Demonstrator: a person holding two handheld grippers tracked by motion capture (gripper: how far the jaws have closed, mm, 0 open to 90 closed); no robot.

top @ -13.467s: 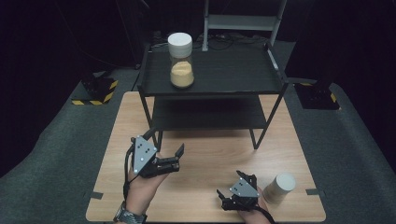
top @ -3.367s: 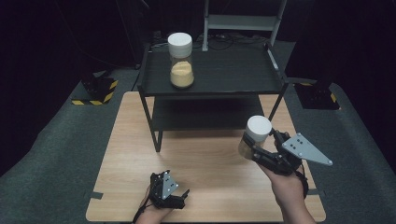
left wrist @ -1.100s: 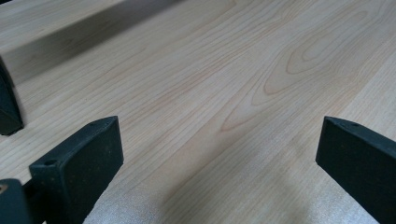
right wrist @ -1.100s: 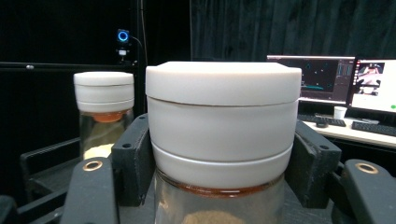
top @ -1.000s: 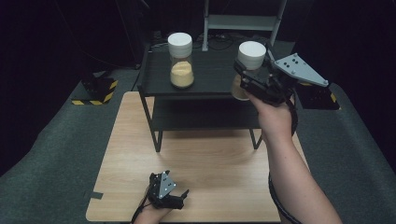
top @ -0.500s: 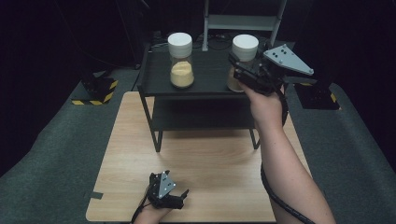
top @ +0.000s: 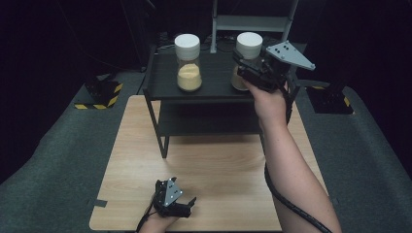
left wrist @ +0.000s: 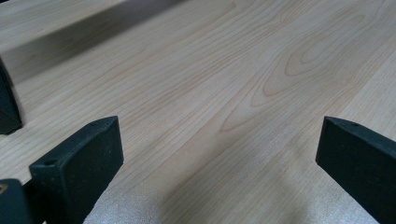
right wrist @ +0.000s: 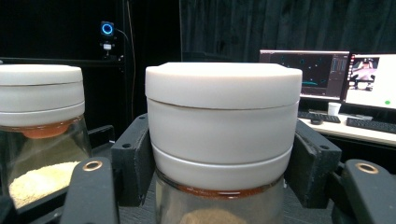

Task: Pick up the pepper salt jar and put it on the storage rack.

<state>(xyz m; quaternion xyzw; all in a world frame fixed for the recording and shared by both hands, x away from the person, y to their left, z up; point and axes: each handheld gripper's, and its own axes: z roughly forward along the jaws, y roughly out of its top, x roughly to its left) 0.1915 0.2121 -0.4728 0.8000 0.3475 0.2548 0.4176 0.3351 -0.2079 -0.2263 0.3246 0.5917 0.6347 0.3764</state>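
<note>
Pale wood tabletop (top: pixel 218 160) at the near edge: the left tool (top: pixel 174 208) rests low on it with its jaws spread wide and nothing between them, the left gripper view giving bare wood grain between the two black pads (left wrist: pixel 77 161).

On the black shelf (top: pixel 214 87) behind, one glass jar (top: pixel 188 62) with a white lid stands toward the left, part filled with yellowish grain.

Right of it, the right tool (top: pixel 250 73) is clamped on a second jar (top: pixel 248 53), pads pressed just below its white lid (right wrist: pixel 223 86). This jar sits at or just above the shelf top, toward its right half; I cannot tell whether its base touches.

Risks, as I judge them:
- Releasing before the base is fully seated: the jar drops and tips, being top-heavy under that lid.
- Drifting left: glass knocks glass, as the neighbour is near.
- Grip sits on smooth rounded plastic; a tilt of the wrist may let the jar slide down.
- Withdrawing with pads dragging may pull the jar off the shelf's front edge.
</note>
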